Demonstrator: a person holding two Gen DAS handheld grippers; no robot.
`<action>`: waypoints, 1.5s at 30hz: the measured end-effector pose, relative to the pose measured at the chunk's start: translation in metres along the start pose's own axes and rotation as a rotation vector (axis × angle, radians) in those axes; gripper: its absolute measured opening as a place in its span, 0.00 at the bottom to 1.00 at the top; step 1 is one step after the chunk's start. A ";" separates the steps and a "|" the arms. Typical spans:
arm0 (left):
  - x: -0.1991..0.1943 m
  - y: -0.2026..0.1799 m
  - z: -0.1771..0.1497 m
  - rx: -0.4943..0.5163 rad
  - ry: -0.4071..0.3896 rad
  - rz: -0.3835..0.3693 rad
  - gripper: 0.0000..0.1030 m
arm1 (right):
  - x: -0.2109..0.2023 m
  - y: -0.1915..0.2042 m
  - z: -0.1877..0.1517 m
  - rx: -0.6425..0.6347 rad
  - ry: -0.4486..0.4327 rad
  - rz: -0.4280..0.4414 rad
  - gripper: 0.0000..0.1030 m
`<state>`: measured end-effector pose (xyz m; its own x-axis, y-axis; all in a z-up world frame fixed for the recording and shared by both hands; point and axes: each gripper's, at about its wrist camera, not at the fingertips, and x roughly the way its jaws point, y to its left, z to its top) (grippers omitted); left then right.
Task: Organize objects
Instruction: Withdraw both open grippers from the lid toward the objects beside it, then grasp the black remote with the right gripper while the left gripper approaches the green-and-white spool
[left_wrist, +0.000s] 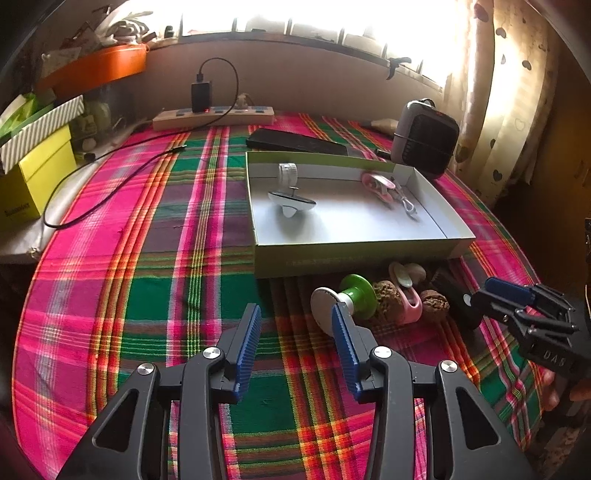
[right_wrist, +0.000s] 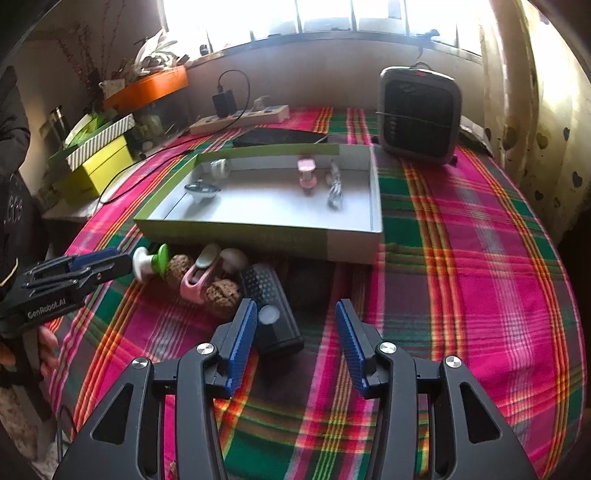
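left gripper (left_wrist: 295, 317): jaws parted, nothing held; green-and-white knob (left_wrist: 345, 301) found just past its right pad
right gripper (right_wrist: 295, 317): parted, empty too; black speaker (right_wrist: 271, 314) seen by its left pad
box (left_wrist: 354, 254): parked beyond both

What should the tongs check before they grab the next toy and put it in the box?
1. Left tongs open and empty: ok.
2. Right tongs open and empty: ok.
3. Box has bare floor left for more things: ok.
4. Green-and-white toy sits just ahead of the left tongs, not yet between them: ok.
5. Black speaker lies by the right tongs' left pad, off centre: not ok, line up first.
6. Walnuts and pink clip crowd the toy closely: cannot tell if it lifts free.
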<state>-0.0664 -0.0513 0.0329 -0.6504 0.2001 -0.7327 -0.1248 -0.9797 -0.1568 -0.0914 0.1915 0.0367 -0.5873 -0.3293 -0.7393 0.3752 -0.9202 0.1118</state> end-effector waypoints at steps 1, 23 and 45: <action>0.000 -0.001 -0.001 0.002 0.000 -0.003 0.37 | 0.001 0.001 -0.001 -0.005 0.004 0.005 0.45; 0.004 -0.014 -0.005 0.058 0.026 -0.060 0.39 | 0.019 0.011 -0.003 -0.067 0.059 -0.029 0.45; 0.025 -0.027 0.006 0.096 0.049 -0.061 0.44 | 0.027 0.011 0.000 -0.086 0.068 -0.044 0.50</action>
<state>-0.0838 -0.0205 0.0231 -0.6021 0.2578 -0.7556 -0.2361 -0.9616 -0.1399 -0.1029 0.1725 0.0182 -0.5559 -0.2711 -0.7858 0.4120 -0.9109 0.0229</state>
